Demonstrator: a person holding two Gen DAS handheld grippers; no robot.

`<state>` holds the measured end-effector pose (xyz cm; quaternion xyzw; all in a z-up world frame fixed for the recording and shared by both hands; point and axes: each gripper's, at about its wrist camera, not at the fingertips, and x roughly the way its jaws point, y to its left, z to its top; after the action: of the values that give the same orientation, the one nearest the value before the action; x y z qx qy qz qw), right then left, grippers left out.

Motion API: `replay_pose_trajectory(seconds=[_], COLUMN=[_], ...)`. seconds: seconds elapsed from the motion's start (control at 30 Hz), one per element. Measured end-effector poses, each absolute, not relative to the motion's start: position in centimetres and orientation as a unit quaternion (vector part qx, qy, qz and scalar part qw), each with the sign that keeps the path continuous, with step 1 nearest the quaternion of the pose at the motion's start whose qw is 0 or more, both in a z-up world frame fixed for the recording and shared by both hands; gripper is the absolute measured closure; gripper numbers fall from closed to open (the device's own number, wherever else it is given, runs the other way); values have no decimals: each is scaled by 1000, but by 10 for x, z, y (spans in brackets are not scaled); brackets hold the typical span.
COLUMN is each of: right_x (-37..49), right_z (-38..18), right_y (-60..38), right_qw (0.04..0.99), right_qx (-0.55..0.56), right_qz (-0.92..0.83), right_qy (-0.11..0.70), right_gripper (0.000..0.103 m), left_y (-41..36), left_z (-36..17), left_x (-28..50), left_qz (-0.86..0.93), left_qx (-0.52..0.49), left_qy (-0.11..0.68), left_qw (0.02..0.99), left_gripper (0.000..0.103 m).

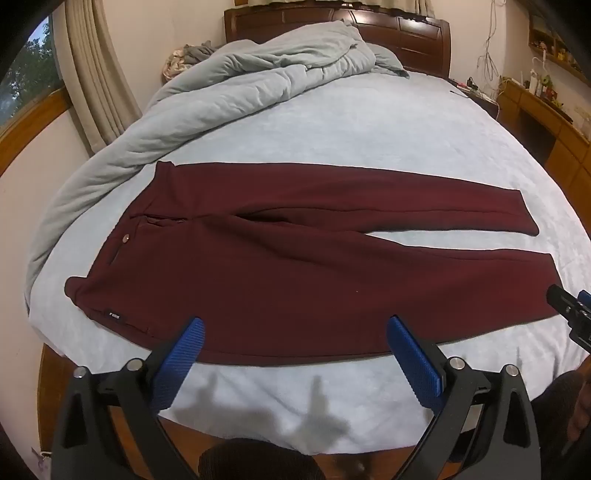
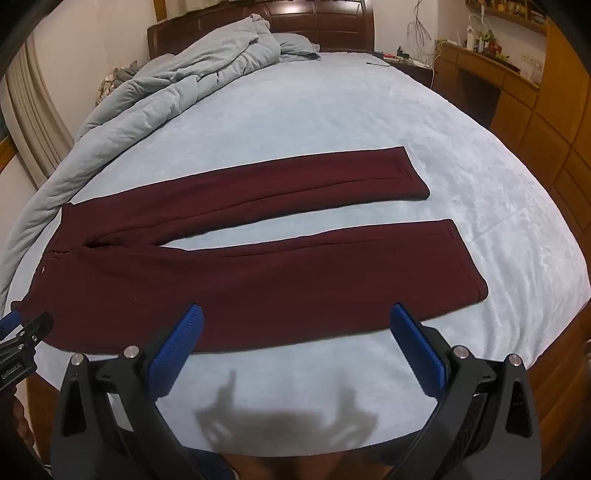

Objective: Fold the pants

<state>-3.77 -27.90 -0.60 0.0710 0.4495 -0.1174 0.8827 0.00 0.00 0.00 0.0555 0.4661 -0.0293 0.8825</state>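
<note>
On bed point(image 1: 369, 122): maroon pants point(image 1: 280, 266) flat, legs apart
Left gripper point(image 1: 295, 328): jaws spread, empty
Right gripper point(image 2: 295, 314): jaws spread, empty

Pants point(image 1: 280, 266) lie flat across the bed point(image 1: 369, 125), quilt point(image 1: 207, 99) behind-left.

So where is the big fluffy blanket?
The blanket is bunched along the bed's far left side, up by the headboard, just beyond the waist of the pants.
</note>
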Motion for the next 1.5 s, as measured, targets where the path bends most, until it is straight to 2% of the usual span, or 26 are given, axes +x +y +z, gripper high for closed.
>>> replay_pose_trajectory(seconds=[1.5], right_x=[-36], right_z=[-11], right_y=[-279], right_qw=[881], right_qx=[78], right_qz=[-117], right_qy=[452], right_gripper=[3], left_y=[-5], left_z=[5], left_x=[3], left_qz=[-24], left_qx=[65], left_qy=[463], left_qw=[884], left_gripper=[4])
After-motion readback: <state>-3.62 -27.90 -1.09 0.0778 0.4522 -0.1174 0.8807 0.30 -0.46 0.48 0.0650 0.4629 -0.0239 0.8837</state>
